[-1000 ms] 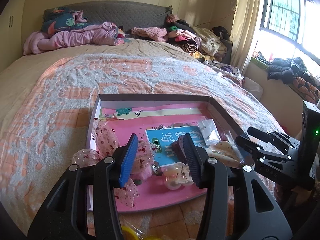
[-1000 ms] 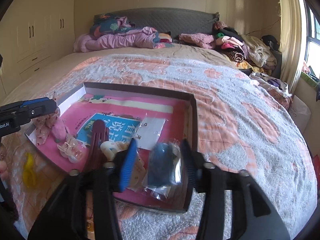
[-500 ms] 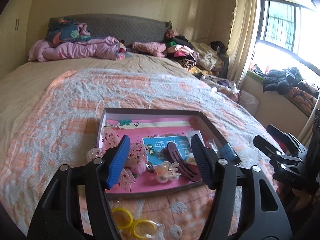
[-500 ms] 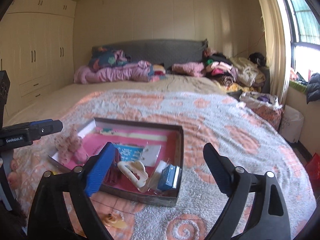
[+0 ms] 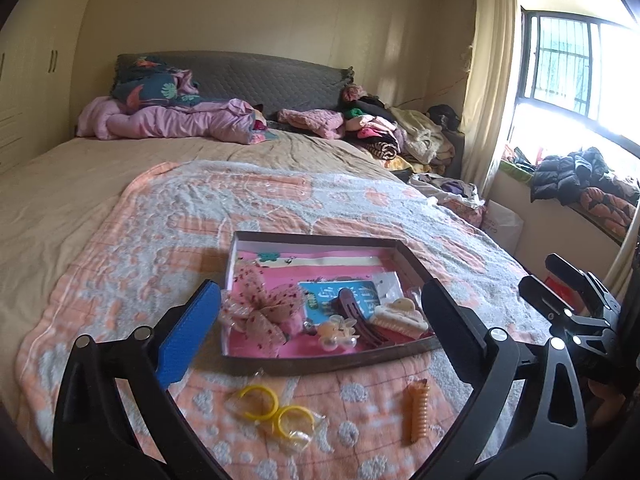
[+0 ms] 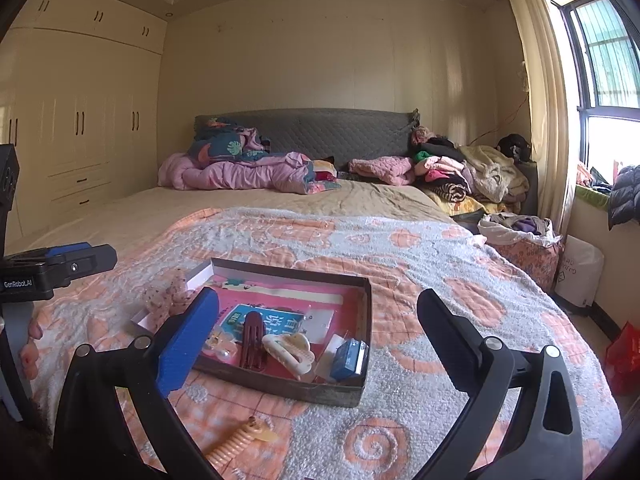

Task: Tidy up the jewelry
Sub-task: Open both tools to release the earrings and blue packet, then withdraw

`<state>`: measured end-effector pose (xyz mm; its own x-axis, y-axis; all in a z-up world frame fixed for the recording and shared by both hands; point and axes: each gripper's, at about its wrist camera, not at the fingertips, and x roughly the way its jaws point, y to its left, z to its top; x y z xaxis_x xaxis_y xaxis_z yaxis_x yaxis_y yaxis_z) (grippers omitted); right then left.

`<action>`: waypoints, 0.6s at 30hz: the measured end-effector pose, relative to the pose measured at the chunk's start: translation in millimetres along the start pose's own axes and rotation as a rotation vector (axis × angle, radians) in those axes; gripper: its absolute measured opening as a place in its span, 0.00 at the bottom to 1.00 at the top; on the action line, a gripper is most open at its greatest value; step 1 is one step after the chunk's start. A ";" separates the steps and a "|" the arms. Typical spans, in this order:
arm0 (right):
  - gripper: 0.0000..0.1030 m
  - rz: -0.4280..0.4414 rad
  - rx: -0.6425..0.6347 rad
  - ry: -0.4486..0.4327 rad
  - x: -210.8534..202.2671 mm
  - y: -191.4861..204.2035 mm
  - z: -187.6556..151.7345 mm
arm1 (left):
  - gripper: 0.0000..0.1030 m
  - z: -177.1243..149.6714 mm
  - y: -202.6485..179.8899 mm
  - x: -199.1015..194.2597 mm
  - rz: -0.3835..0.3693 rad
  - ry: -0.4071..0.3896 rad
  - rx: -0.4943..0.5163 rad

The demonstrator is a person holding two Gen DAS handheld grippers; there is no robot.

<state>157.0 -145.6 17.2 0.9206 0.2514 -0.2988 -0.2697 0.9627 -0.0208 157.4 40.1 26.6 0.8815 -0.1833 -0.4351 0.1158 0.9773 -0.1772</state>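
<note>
Both my left gripper [image 5: 316, 316] and right gripper [image 6: 316, 320] have just spread empty; I approach the yellow rings [image 5: 276, 410] at six o'clock of the tray [image 5: 332, 360] low and square.

Both wrist views near bed's foot, facing headboard [image 5: 256, 76]; share tray [image 5: 320, 364] [image 6: 280, 388].

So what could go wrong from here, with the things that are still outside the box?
1. The yellow rings lie in a thin clear bag on the blanket; the fingers may pinch only the film, or snag the terry.
2. The orange coil may stretch or slip when gripped.
3. The box is already crowded near its front edge; another drop could land on the cream clip.
</note>
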 end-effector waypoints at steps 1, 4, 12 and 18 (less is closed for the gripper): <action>0.94 -0.001 0.000 -0.003 -1.8 0.6 -0.3 | 0.89 -1.3 1.4 -2.8 0.008 0.000 -0.004; 0.94 -0.001 0.000 -0.008 -7.7 3.1 -2.7 | 0.89 -4.6 4.7 -11.1 0.016 -0.002 -0.011; 0.94 0.002 -0.016 -0.012 -17.6 13.0 -7.5 | 0.89 -12.8 9.2 -24.3 0.038 -0.004 -0.016; 0.94 0.015 -0.026 -0.006 -23.1 22.0 -13.2 | 0.89 -20.9 15.3 -33.1 0.057 0.001 -0.024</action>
<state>126.0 -131.6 11.1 0.9181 0.2668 -0.2931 -0.2909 0.9559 -0.0408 120.5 58.9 19.8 0.8861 -0.1273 -0.4456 0.0543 0.9834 -0.1731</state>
